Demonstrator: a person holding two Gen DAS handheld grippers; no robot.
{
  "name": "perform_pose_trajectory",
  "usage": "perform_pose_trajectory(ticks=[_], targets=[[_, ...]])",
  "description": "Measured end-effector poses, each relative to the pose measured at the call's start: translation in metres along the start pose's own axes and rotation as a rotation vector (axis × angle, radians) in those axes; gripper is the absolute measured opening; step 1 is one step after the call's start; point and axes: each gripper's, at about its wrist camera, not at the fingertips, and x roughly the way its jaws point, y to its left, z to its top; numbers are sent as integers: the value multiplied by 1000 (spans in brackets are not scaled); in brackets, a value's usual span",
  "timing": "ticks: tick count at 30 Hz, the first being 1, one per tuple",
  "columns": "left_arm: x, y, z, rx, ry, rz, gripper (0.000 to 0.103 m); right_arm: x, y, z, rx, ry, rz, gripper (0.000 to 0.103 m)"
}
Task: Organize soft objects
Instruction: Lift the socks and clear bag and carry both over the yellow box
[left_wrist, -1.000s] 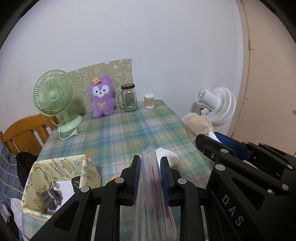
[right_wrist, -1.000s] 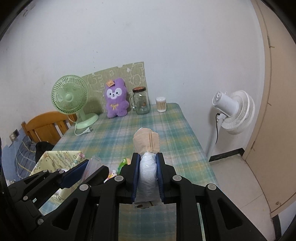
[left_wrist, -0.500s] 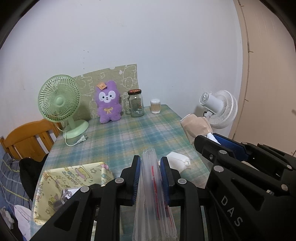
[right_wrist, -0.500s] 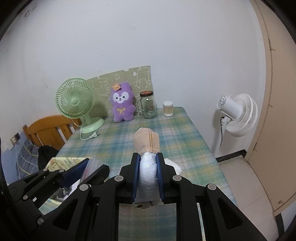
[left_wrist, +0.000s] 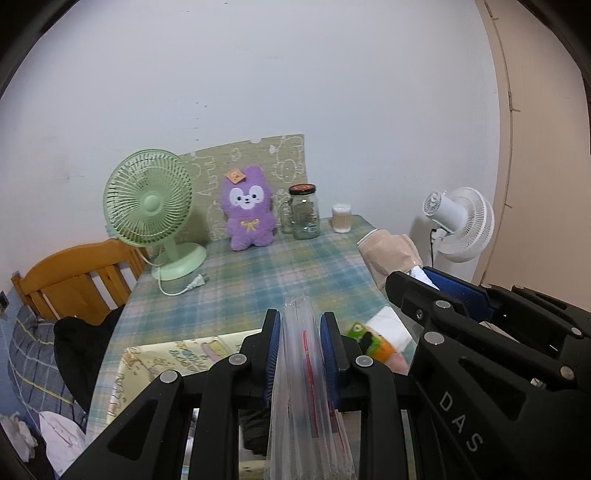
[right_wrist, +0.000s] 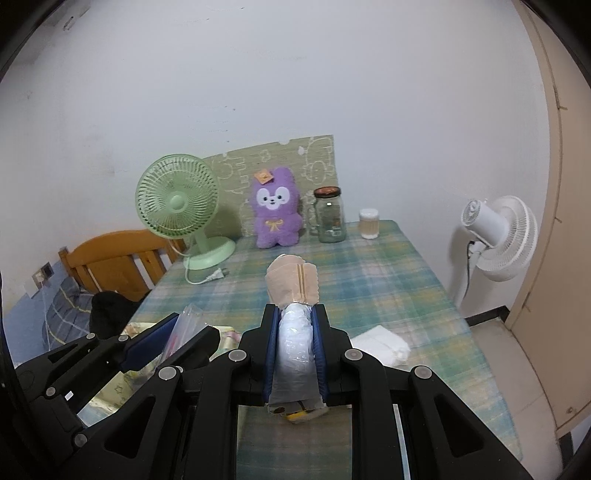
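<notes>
left wrist view shows the left gripper (left_wrist: 300, 345) clamped on a clear bag (left_wrist: 306, 398) over the near table (left_wrist: 258, 280) edge, the right gripper (right_wrist: 294, 350) gripping a beige roll (right_wrist: 293, 282) just right of it, so likely bagging: next, feed the roll into the bag's mouth.

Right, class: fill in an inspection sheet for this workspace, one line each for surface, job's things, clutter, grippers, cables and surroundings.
Surface: table under a plaid cloth.
Job's things: clear zip bag; beige rolled item with a plastic-wrapped end; purple plush; white folded cloth.
Clutter: glass jar, swab tub, patterned box.
Grippers: left gripper jaws shut on the bag; right gripper jaws shut on the roll.
Cables: green fan unplugged, its plug on the table.
Surroundings: white fan, wooden chair, wall.
</notes>
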Motion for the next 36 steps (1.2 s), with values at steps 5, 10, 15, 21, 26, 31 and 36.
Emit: perform_pose_trajectory(ticks=[5, 10, 15, 21, 26, 31, 36], targets=[[0, 22, -4, -13, -1, 10, 21, 9, 21, 0, -17, 9, 15, 21], [1, 40, -8, -21, 5, 28, 22, 18, 41, -2, -27, 12, 38, 21], [5, 58, -14, -30, 15, 48, 23, 30, 58, -4, -35, 25, 62, 21], [16, 79, -25, -54, 43, 68, 23, 51, 80, -11, -64, 64, 87, 21], [26, 95, -33, -60, 66, 93, 24, 69, 94, -17, -74, 87, 113, 21], [36, 113, -40, -73, 90, 123, 25, 85, 110, -22, -88, 112, 156, 21], [48, 122, -49, -80, 110, 128, 29, 96, 119, -28, -104, 137, 170, 21]])
